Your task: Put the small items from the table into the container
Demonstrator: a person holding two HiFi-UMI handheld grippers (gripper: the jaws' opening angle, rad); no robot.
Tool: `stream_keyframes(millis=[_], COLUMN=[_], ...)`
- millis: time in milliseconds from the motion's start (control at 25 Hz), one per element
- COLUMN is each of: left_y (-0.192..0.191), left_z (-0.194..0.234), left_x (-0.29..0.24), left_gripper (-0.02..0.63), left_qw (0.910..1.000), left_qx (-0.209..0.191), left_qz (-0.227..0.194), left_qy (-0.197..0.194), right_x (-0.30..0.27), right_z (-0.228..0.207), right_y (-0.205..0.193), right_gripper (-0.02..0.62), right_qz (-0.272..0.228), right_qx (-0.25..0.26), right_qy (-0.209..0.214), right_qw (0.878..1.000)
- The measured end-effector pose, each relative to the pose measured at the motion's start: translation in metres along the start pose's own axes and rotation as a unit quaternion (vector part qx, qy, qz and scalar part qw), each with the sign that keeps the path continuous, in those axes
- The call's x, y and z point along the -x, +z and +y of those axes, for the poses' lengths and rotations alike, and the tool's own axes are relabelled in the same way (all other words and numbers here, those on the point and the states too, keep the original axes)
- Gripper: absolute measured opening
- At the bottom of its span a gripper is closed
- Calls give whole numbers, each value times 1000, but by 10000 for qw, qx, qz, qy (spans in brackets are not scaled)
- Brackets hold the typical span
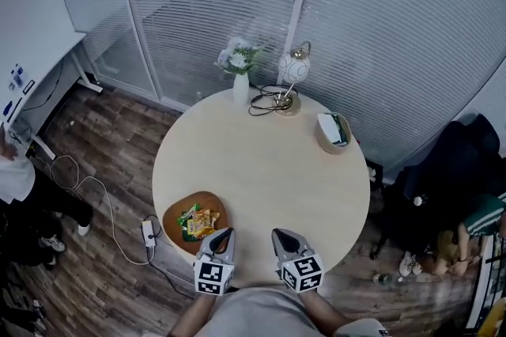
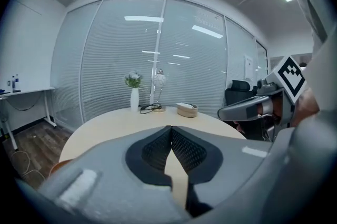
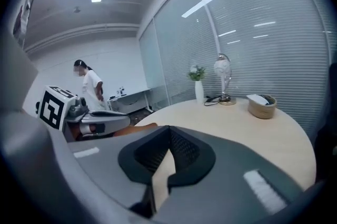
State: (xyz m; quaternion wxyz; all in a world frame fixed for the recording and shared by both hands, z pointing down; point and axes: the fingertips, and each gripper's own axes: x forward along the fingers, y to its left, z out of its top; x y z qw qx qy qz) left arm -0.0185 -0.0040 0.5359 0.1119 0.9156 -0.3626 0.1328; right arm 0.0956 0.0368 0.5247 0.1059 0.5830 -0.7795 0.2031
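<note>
We look down on a round, pale desk [image 1: 261, 161]. At the bottom of the frame are our two grippers, side by side at the near edge of the desk.

The left gripper [image 1: 227, 232] has its jaws shut tight. The tips touch and nothing is between them. The right gripper [image 1: 278, 234] is just the same: its jaws are pressed together and hold nothing. The two grippers are near each other but do not touch.

A brown bowl [image 1: 198, 195] sits on the desk at the lower left. It is just beside the left gripper, to its left. Inside the bowl lie some small snack packs [image 1: 198, 223] in yellow, green and orange.

At the far edge of the desk, near the top middle of the frame, stands a white vase [image 1: 241, 88] with flowers [image 1: 237, 57]. Just right of it is a lamp [image 1: 292, 68] with a round head, and a dark cord [image 1: 265, 100] curls at its foot. Further right, near the desk's edge, is a small basket [image 1: 334, 132] with something white in it.

A person [image 1: 16, 177] in a white top stands on the wood floor [image 1: 103, 138] at the left edge of the frame.
</note>
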Motion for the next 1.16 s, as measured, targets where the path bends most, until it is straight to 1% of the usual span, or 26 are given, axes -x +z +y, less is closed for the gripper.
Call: stream_keyframes(millis=[120, 240, 440, 640, 840, 1160], left_y=[18, 32, 43, 44, 41, 41], left_z=[-17, -29, -40, -46, -44, -42], left_x=[-14, -26, -40, -39, -39, -38], left_gripper=[-3, -3, -3, -3, -3, -3], left_qw=[9997, 9991, 9983, 9979, 9980, 9978], left_qx=[-82, -184, -323, -376, -389, -387], left_qz=[-81, -162, -242, -243, -208, -198], left_qy=[-225, -334, -419, -469, -444, -506], right_x=[18, 25, 22, 22, 20, 14], right_z=[-13, -18, -21, -17, -17, -7], right_y=[-1, 1, 22, 30, 32, 30], right_gripper=[2, 2, 2, 2, 2, 2], right_qz=[-57, -145, -371, -403, -389, -318], right_qx=[-132, -123, 0, 102, 112, 110], right_qy=[-351, -442, -413, -314, -283, -184], right_qw=[9993, 9988, 9985, 9986, 9988, 9993])
